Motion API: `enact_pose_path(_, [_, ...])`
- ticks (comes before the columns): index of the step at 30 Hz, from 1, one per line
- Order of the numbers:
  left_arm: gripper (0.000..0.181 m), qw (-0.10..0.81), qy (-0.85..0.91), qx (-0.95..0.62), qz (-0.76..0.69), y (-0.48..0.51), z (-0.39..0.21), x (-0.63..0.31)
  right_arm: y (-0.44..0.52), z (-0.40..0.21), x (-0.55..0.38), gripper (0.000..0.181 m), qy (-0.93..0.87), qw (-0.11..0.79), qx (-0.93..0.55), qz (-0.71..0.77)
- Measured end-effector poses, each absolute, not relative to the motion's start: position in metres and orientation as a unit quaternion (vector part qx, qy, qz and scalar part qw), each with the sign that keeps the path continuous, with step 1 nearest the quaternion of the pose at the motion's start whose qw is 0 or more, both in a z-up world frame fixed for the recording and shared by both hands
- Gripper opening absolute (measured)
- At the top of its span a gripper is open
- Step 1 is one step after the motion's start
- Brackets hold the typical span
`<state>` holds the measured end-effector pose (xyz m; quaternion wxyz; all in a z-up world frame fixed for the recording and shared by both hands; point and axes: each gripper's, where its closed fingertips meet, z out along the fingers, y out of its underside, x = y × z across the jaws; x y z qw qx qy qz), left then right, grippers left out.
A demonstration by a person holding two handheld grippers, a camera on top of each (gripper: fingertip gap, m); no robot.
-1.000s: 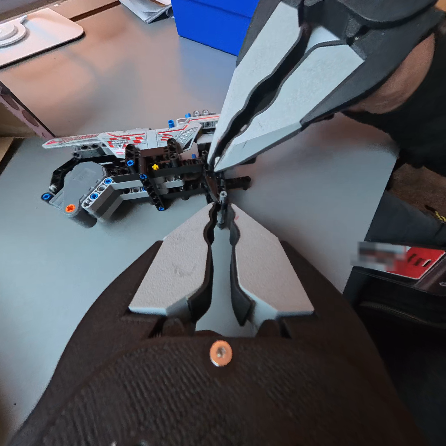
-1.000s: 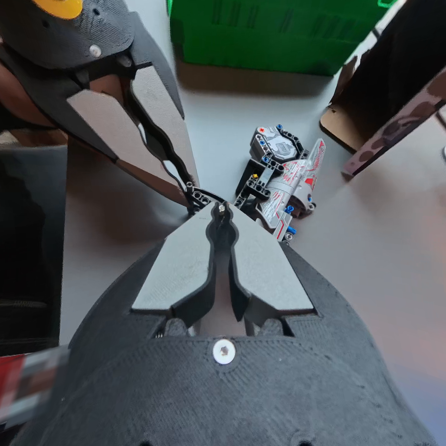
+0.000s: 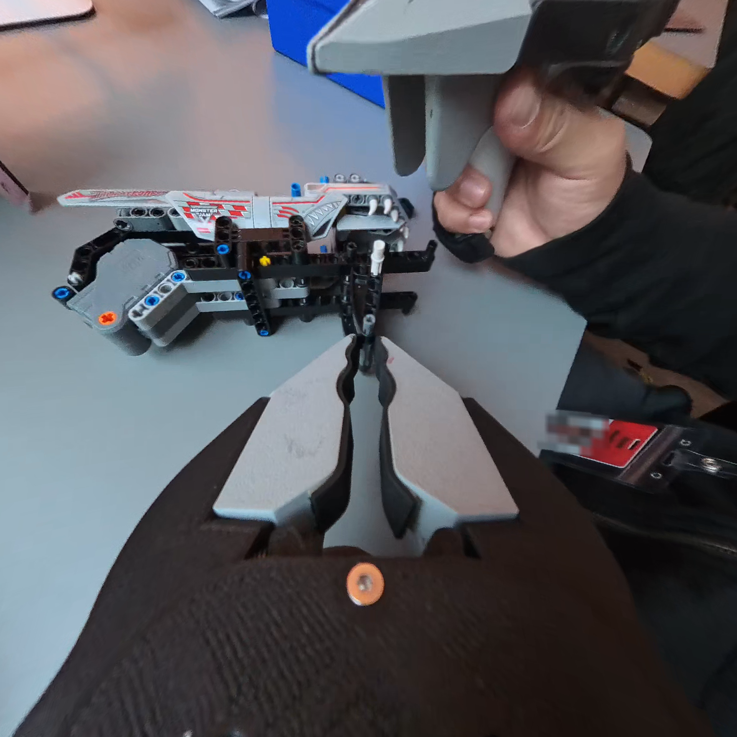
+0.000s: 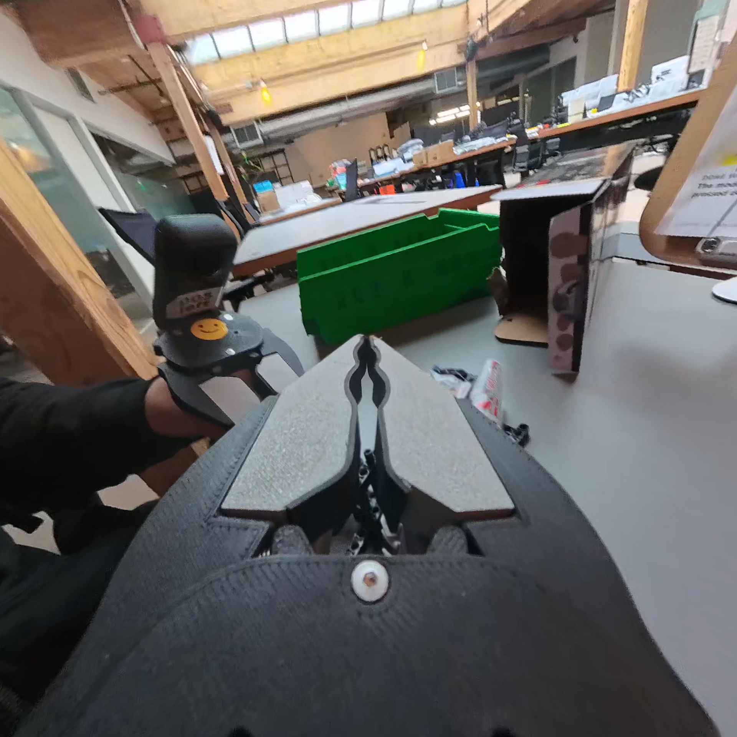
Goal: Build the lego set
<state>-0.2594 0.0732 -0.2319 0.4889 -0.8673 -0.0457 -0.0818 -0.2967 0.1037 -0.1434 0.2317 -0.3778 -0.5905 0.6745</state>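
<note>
left gripper [image 3: 365,345]: closed on a thin black lego piece [image 3: 361,307] at frame centre | right gripper [image 4: 367,339]: tips together, holding nothing, raised | lego model [image 3: 223,263]: on grey table [image 3: 119,418], centre-left of left view

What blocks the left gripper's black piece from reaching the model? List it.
Nothing visible. The left gripper is shut on the black piece, whose far end already overlaps the lego model's near edge. Only bare table lies around it; the right gripper sits above, off to the side.
</note>
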Motion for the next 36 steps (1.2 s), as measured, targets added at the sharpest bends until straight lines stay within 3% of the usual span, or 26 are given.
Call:
enact_pose_path(4, [0.004, 0.483, -0.042, -0.871, -0.078, 0.074, -0.234, -0.259, 0.099, -0.152, -0.288, 0.000, -0.630, 0.237, -0.367, 0.642])
enact_pose_path(7, [0.004, 0.487, -0.048, -0.868, -0.082, 0.073, -0.233, -0.260, 0.094, -0.171, -0.279, 0.019, -0.691, 0.245, -0.368, 0.572])
enact_pose_path(13, [0.004, 0.486, -0.052, -0.868, -0.087, 0.073, -0.233, -0.261, 0.087, -0.206, -0.269, 0.015, -0.764, 0.251, -0.366, 0.468])
enact_pose_path(16, [0.004, 0.480, -0.047, -0.872, -0.083, 0.072, -0.235, -0.260, 0.087, -0.212, -0.271, 0.001, -0.781, 0.268, -0.359, 0.435])
enact_pose_path(24, [0.005, 0.525, -0.054, -0.837, -0.142, 0.072, -0.218, -0.257, 0.079, -0.180, -0.270, 0.000, -0.698, 0.264, -0.362, 0.559])
enact_pose_path(28, [0.005, 0.490, -0.052, -0.863, -0.108, 0.072, -0.231, -0.260, 0.071, -0.185, -0.272, 0.000, -0.728, 0.306, -0.332, 0.516])
enact_pose_path(31, [0.005, 0.472, -0.012, -0.879, -0.064, 0.078, -0.238, -0.250, 0.051, -0.148, -0.267, 0.000, -0.692, 0.307, -0.288, 0.587])
enact_pose_path(36, [0.004, 0.477, -0.030, -0.875, -0.070, 0.076, -0.236, -0.252, 0.078, -0.143, -0.278, 0.001, -0.679, 0.325, -0.345, 0.561])
